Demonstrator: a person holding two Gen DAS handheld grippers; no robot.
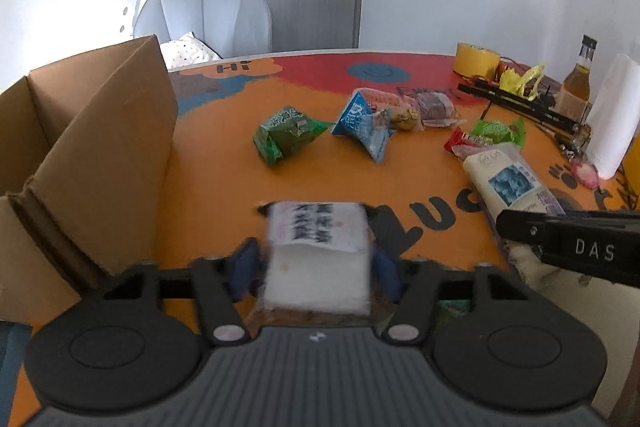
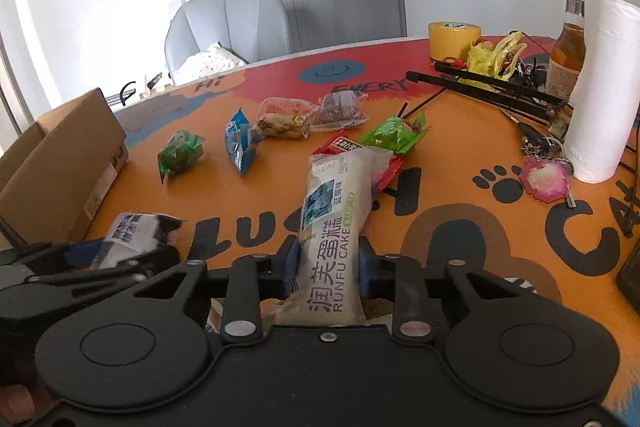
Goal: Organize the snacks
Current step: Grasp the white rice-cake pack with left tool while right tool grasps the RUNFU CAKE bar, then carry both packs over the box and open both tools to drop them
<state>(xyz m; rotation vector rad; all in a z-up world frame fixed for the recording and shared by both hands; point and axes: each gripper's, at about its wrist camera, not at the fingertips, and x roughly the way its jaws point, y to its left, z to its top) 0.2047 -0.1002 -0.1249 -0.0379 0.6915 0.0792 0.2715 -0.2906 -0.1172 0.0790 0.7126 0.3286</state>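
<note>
My left gripper (image 1: 318, 261) is shut on a white snack pack with black print (image 1: 320, 227), its blue pads pressing both sides just above the orange table (image 1: 224, 187). A brown cardboard box (image 1: 100, 155) stands open right beside it on the left. My right gripper (image 2: 328, 263) is shut on a long white cake pack (image 2: 332, 203) whose far end rests on a red pack (image 2: 340, 145). Loose on the table further out lie a green pack (image 2: 180, 153), a blue pack (image 2: 240, 143), two clear packs (image 2: 284, 117) and another green pack (image 2: 394, 133).
At the back right stand a yellow tape roll (image 2: 454, 39), a yellow bag (image 2: 494, 57), black rods (image 2: 492, 89), a brown bottle (image 2: 568, 47) and a white paper roll (image 2: 600, 87). A pink keychain (image 2: 546, 181) lies near them. A grey chair (image 2: 228, 27) sits behind the table.
</note>
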